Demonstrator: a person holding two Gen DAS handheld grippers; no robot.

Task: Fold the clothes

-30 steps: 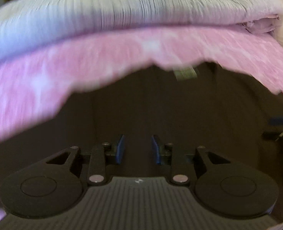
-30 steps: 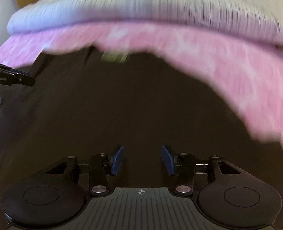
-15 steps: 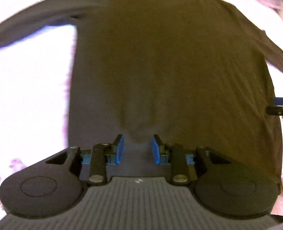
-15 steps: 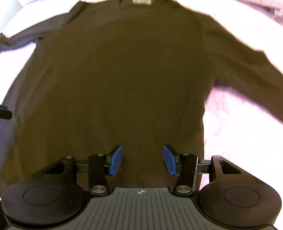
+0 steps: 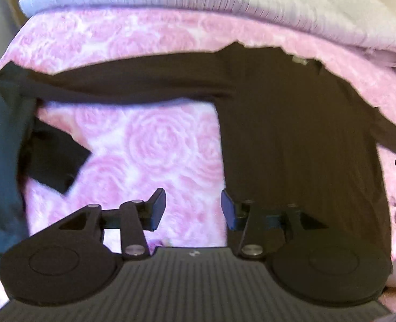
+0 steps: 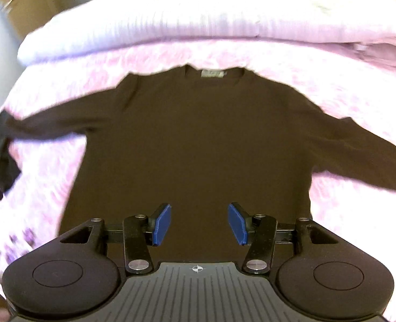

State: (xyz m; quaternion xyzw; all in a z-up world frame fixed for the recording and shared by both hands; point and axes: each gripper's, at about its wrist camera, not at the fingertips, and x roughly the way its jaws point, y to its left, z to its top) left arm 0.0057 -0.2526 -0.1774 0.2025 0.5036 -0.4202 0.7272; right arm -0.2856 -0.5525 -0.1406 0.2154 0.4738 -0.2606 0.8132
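1. Left wrist view: left gripper (image 5: 193,209) empty, jaws opening above the pink rose bedspread (image 5: 155,145).
2. Right gripper (image 6: 199,222) released, nothing between its pads.
3. Dark long-sleeved shirt (image 6: 192,145) lies flat on the bed, sleeves spread, collar far.
4. Folded pale blanket (image 6: 198,18) lies beyond.

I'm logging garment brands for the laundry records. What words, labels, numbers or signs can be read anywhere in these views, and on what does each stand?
No text can be read in either view.
Neck label inside the collar of the dark long-sleeved top: a pale tag, print too blurred to read.
Small white mark on the right gripper's body: a crosshair sign, no letters.
Small white mark on the left gripper's body: a tiny emblem, too small to make out.
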